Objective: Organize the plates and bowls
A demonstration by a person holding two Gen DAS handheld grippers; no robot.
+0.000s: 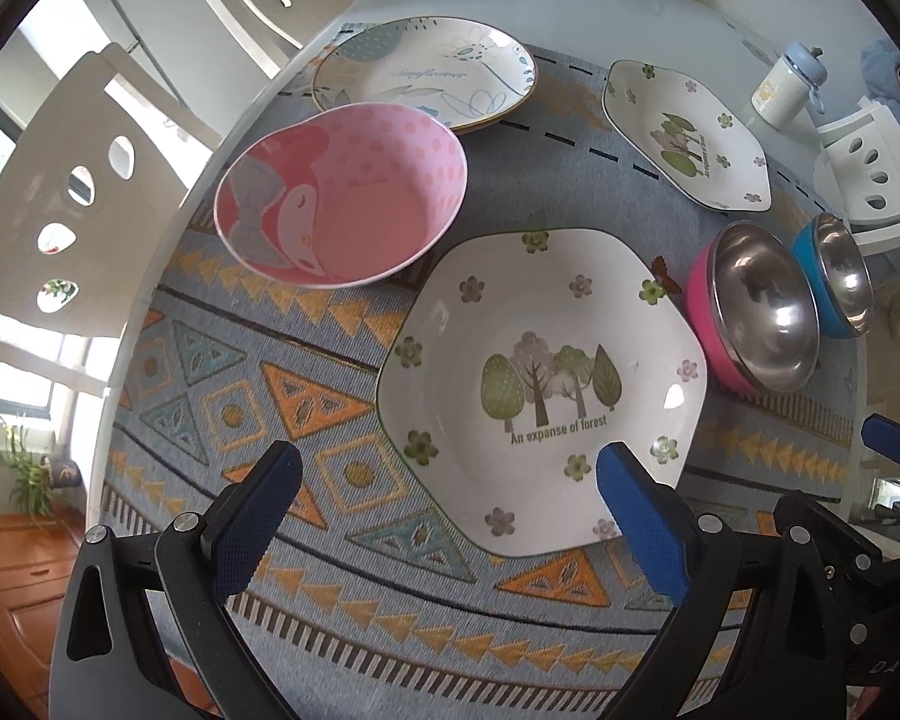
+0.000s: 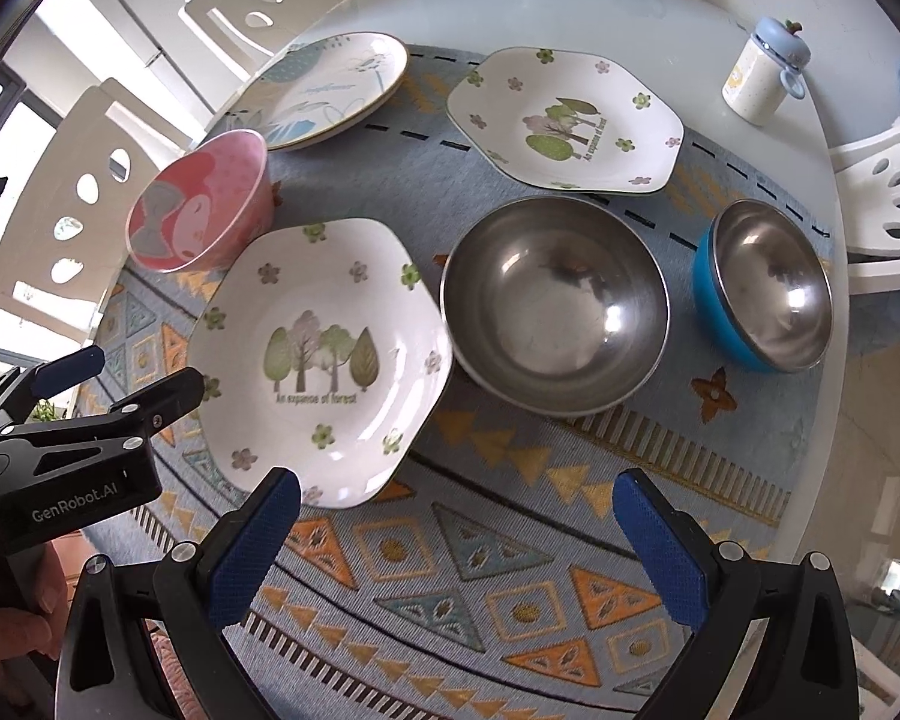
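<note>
both tongs hang with their fingers spread wide and nothing between them. the left gripper (image 1: 450,480) sits over the near hexagonal forest plate (image 1: 540,384), its right blue pad above the plate's rim at 5 o'clock and its left pad over bare patterned mat (image 1: 282,396). the right gripper (image 2: 456,510) hovers above the mat, with the same plate (image 2: 324,354) at 11 o'clock of it and the pink-sided steel bowl (image 2: 555,306) at 1 o'clock, the plate's edge just beside the bowl. the left gripper shows at 9 o'clock in the right wrist view (image 2: 126,378). farther out on the mat, the pink cartoon bowl (image 1: 342,198) stands at 10 o'clock of the near plate, close to the round flower plate (image 1: 426,75). a second hexagonal forest plate (image 2: 570,120) lies at 12 o'clock, and the blue-sided steel bowl (image 2: 765,288) at 2 o'clock. off the mat stands a small lidded cup (image 2: 765,78).
</note>
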